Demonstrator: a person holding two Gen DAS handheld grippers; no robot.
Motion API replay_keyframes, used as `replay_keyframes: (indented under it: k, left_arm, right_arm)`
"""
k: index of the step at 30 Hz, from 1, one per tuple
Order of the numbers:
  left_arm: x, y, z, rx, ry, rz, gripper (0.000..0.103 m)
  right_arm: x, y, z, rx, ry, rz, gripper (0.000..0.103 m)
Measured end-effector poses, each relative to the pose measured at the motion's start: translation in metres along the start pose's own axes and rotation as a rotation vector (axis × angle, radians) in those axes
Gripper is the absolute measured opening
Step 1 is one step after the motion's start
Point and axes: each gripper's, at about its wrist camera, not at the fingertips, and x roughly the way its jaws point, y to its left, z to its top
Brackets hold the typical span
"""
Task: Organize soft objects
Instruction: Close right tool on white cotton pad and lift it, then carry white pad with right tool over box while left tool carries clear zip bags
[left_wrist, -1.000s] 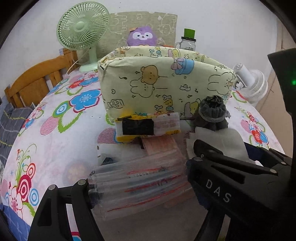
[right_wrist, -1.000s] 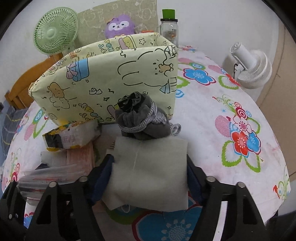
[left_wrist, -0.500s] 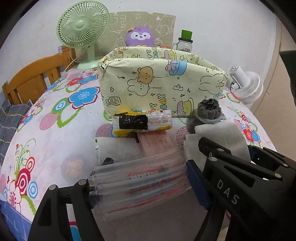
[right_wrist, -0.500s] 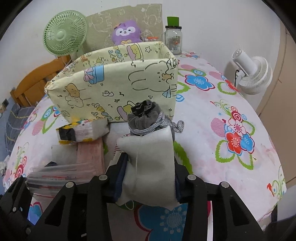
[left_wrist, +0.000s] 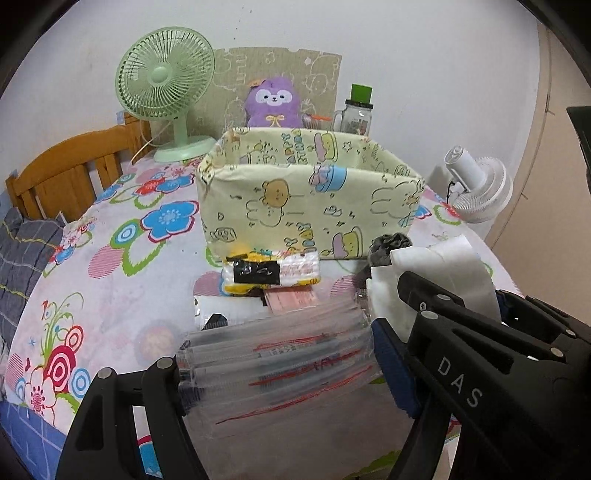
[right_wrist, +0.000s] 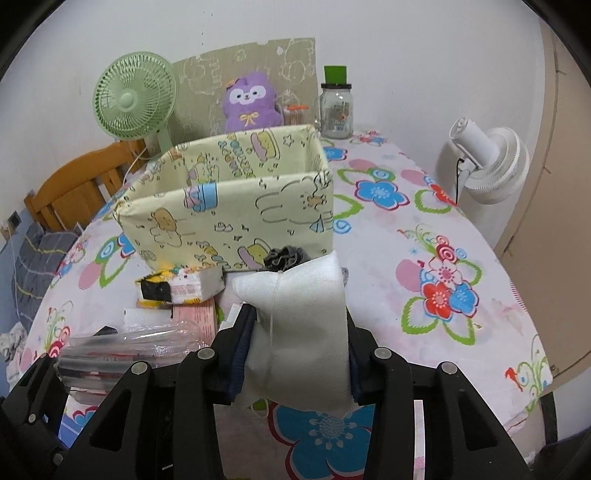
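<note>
Your right tongs clench the white cloth at lower centre; your left tongs grip the clear packet.

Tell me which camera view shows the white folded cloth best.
The right wrist view: the white folded cloth sits centered and whole, pinched in the right gripper. The left wrist view shows only its upper part at the right edge, behind the right gripper's black frame.

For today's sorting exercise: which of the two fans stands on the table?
The green fan, its base on the flowered cloth behind the fabric box; the white fan stands beside the table.
</note>
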Motion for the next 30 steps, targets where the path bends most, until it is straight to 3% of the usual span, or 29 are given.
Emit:
replay_keyframes:
  k: [30]
  left_arm:
    - [-0.038,-0.011,0.054,0.038,-0.097,-0.009,0.080]
  right_arm:
    - [-0.046,0.001,0.052,-0.020,-0.133,0.000,0.045]
